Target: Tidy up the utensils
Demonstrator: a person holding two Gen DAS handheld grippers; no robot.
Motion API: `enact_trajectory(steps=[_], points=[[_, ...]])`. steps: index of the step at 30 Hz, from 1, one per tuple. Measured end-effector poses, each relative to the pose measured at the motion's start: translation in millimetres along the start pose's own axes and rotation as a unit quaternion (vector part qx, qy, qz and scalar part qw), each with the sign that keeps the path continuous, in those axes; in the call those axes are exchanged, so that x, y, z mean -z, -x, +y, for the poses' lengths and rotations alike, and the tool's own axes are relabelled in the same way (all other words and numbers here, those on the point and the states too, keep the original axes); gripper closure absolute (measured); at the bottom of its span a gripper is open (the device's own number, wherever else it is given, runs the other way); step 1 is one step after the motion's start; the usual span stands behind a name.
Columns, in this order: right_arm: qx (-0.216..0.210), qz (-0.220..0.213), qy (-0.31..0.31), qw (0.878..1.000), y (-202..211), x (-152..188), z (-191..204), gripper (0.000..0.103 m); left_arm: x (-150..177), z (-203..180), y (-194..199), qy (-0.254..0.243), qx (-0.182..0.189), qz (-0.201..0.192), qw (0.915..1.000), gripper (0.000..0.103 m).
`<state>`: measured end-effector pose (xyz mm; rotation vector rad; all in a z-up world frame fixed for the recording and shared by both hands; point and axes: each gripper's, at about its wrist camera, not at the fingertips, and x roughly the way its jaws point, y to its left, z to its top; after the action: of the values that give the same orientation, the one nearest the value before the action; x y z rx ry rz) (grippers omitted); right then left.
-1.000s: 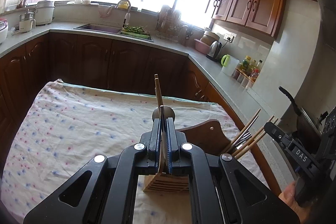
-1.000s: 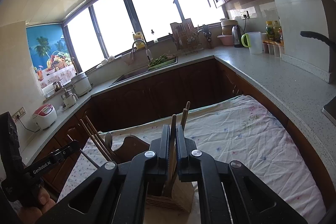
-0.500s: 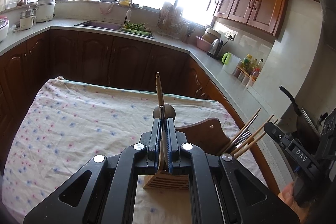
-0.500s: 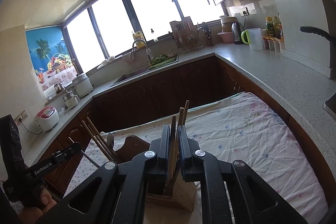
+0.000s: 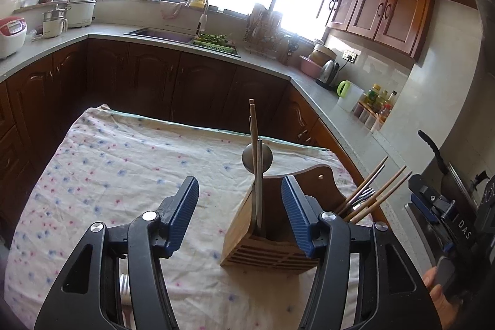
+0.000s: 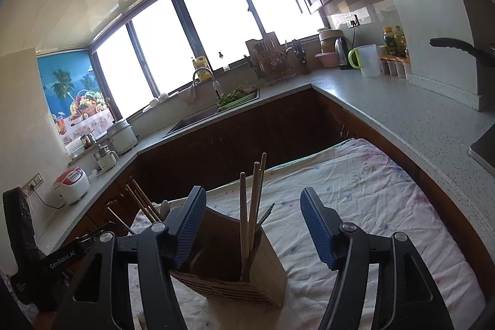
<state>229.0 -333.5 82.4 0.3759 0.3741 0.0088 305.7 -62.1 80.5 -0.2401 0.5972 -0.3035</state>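
Observation:
A wooden utensil holder point(image 5: 266, 249) stands on the flowered tablecloth point(image 5: 123, 175). It also shows in the right wrist view point(image 6: 266, 274). My left gripper point(image 5: 239, 206) is open just above it, with upright chopsticks point(image 5: 254, 144) and a metal spoon point(image 5: 257, 158) standing in the holder between the pads. My right gripper point(image 6: 252, 221) is open above the holder too, and wooden chopsticks point(image 6: 252, 206) stand in it between the pads. More chopsticks and a fork point(image 5: 368, 197) lean out of the holder's right side. Each gripper shows at the other view's edge.
The cloth-covered table point(image 6: 386, 200) is ringed by dark wooden cabinets point(image 5: 154, 82) and a grey counter point(image 6: 417, 113). A sink point(image 5: 167, 33), rice cookers point(image 5: 9, 33), a kettle point(image 5: 328, 73) and bottles point(image 5: 377, 101) stand on the counter. A pan handle point(image 6: 458, 47) juts out at the right.
Both grippers were shut on utensils standing in the holder. Both have opened wide and let go. The chopsticks and spoon now stand free in the holder.

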Motion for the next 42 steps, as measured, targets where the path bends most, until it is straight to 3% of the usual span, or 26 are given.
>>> enact_trajectory(steps=[1,7,22,31,42], points=[[-0.003,0.0,0.001,1.0,1.1,1.5,0.6,0.027,0.8,0.9,1.5,0.001,-0.005,-0.001,1.0,0.034],[-0.02,0.002,0.007,1.0,11.4,10.3,5.0,0.018,7.9,5.9,16.0,-0.003,-0.028,-0.013,0.9995,0.02],[-0.033,-0.004,0.015,0.999,57.6,30.5,17.8,0.012,30.9,9.5,71.3,-0.02,-0.044,-0.041,0.998,0.015],[-0.049,-0.014,0.039,0.998,101.3,62.2,34.5,0.008,59.1,13.6,120.1,-0.039,-0.071,-0.069,0.9943,0.005],[-0.063,-0.017,0.068,0.996,137.0,95.8,47.2,0.0,91.2,16.5,159.4,-0.065,-0.101,-0.082,0.9893,0.001]])
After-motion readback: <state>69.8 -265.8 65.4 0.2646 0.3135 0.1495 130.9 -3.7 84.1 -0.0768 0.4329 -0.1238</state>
